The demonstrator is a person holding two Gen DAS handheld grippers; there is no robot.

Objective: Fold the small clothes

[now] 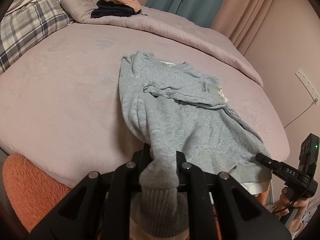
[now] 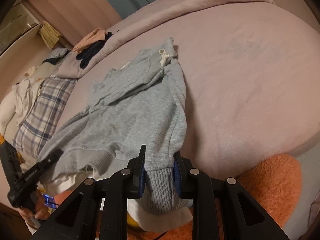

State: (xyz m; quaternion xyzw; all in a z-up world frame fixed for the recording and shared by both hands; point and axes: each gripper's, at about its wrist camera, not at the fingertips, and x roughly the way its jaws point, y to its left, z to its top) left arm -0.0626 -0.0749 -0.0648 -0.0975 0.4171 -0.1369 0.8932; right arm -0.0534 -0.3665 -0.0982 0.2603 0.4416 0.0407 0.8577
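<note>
A small light grey sweatshirt (image 1: 180, 108) lies on the pink bed, collar at the far end, one sleeve folded across its chest. My left gripper (image 1: 160, 160) is shut on the left sleeve near its ribbed cuff (image 1: 158, 198), which hangs toward the camera. In the right wrist view the sweatshirt (image 2: 128, 108) lies the same way. My right gripper (image 2: 159, 166) is shut on a ribbed cuff (image 2: 160, 188) of the sweatshirt at the bed's near edge. Each gripper shows in the other's view, the right one (image 1: 264, 159) and the left one (image 2: 54, 154), at the sweatshirt's hem.
A pink quilt (image 1: 180, 30) is bunched at the bed's far side with a dark and peach clothes pile (image 1: 118, 6) on it. A plaid pillow (image 1: 30, 26) lies far left. An orange fluffy rug (image 1: 36, 192) sits below the bed edge. A wall socket strip (image 1: 306, 82) is at right.
</note>
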